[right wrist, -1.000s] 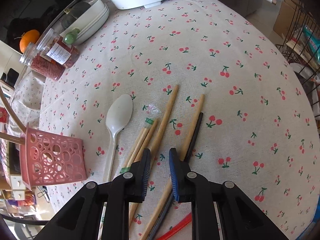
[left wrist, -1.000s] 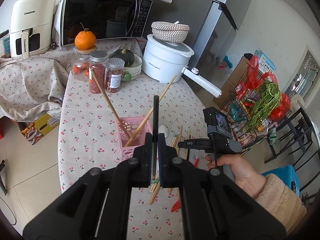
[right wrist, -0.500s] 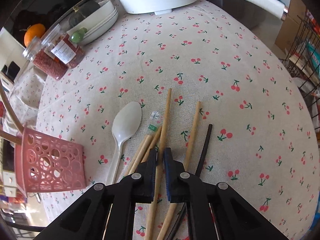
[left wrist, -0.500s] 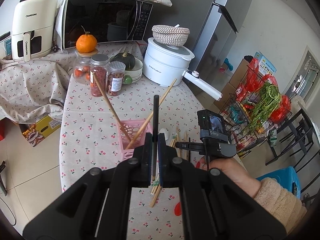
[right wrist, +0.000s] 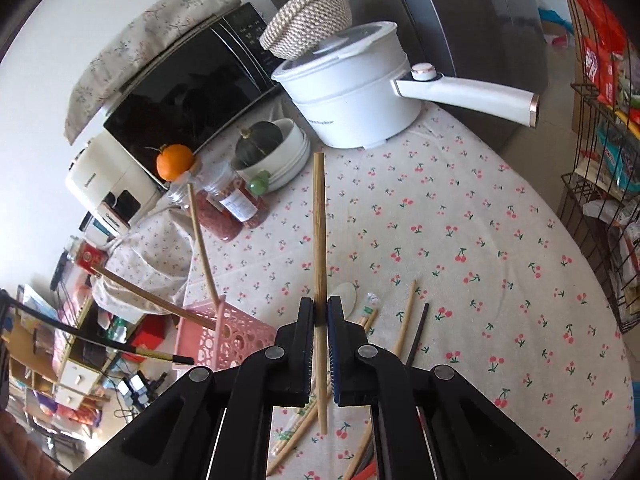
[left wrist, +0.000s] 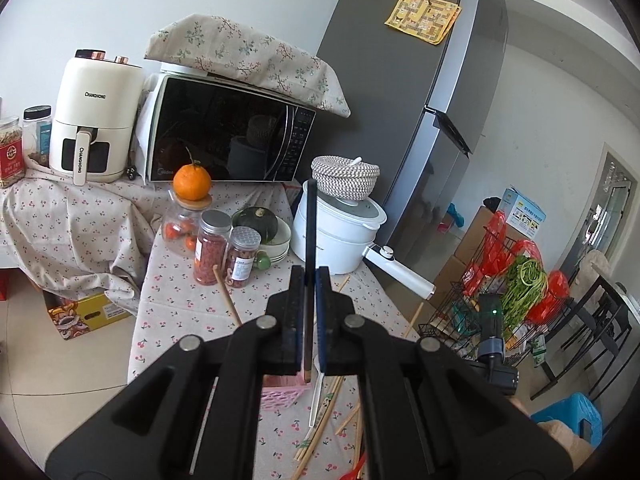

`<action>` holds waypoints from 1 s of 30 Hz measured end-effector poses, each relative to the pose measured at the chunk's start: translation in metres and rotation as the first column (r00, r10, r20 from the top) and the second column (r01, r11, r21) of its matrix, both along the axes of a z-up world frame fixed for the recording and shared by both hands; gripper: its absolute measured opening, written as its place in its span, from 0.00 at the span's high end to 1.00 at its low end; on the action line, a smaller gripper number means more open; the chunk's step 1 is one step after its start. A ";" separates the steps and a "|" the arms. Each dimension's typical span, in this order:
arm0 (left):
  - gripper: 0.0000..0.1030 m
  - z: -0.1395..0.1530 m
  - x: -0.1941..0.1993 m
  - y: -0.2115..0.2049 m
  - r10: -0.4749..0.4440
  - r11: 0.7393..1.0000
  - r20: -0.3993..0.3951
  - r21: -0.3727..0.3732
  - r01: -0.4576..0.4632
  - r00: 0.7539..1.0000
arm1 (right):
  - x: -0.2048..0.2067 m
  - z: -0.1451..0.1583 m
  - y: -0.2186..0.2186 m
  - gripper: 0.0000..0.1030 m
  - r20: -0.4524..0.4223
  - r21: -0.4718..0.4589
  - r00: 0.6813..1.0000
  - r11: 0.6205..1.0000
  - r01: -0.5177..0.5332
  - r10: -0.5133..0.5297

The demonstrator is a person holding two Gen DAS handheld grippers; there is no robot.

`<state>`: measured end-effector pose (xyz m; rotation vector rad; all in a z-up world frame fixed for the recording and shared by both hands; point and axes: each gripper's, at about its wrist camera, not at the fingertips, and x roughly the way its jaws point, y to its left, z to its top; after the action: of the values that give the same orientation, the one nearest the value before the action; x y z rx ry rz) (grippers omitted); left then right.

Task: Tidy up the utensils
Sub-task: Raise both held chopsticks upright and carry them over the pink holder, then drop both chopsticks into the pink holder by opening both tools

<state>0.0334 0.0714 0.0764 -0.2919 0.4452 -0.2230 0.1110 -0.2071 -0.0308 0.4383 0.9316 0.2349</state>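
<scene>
My left gripper [left wrist: 310,280] is shut on a black chopstick [left wrist: 309,232] that stands upright between its fingers. My right gripper [right wrist: 320,308] is shut on a wooden chopstick [right wrist: 319,232], lifted off the table. A pink perforated basket [right wrist: 224,336] holds two wooden chopsticks [right wrist: 200,240] that lean out; in the left wrist view the basket [left wrist: 280,394] is mostly hidden behind my fingers. Several wooden chopsticks [right wrist: 404,320], a black chopstick [right wrist: 418,334] and a white spoon [right wrist: 346,298] lie on the cherry-print tablecloth [right wrist: 460,220].
A white electric pot [right wrist: 352,96] with a long handle stands at the back. Spice jars [left wrist: 210,248], a bowl with a green squash [left wrist: 260,224], an orange [left wrist: 192,182], a microwave [left wrist: 228,140] and an air fryer [left wrist: 94,120] stand behind. A wire rack [right wrist: 600,160] is at the right.
My right gripper closed on a wooden chopstick and lifted it off the table, tilting up. My left gripper rose and tilted up, still holding the black chopstick.
</scene>
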 end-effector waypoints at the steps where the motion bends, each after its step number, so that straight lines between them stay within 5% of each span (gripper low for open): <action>1: 0.94 -0.003 0.004 0.000 0.008 1.000 -0.007 0.004 -0.008 1.000 | -0.003 0.006 0.002 0.94 0.024 -0.007 1.000 1.000 -0.007 0.007; 7: 0.94 -0.030 0.029 0.007 0.063 0.998 -0.064 -0.005 -0.064 0.996 | -0.015 0.034 0.017 0.94 0.136 -0.069 0.989 0.997 -0.040 0.049; 23: 0.93 -0.086 0.077 0.007 0.075 0.997 -0.241 -0.008 -0.079 0.968 | -0.029 0.063 0.022 0.94 0.229 -0.013 0.971 0.998 -0.067 0.068; 25: 0.81 -0.088 0.079 0.008 0.071 0.997 -0.275 -0.006 -0.075 0.959 | -0.030 0.069 0.022 0.94 0.249 0.012 0.967 0.998 -0.067 0.062; 27: 0.52 -0.088 0.076 0.010 0.067 0.997 -0.289 -0.015 -0.074 0.955 | -0.031 0.075 0.024 0.94 0.271 0.038 0.961 0.997 -0.067 0.055; 30: 0.41 -0.083 0.070 0.012 0.077 0.997 -0.289 -0.009 -0.083 0.954 | -0.032 0.083 0.029 0.94 0.307 0.069 0.951 0.995 -0.070 0.045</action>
<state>0.1036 0.0829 -0.0068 -0.3644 0.7191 -0.1056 0.0794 -0.1783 0.0521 0.4338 0.6328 0.3830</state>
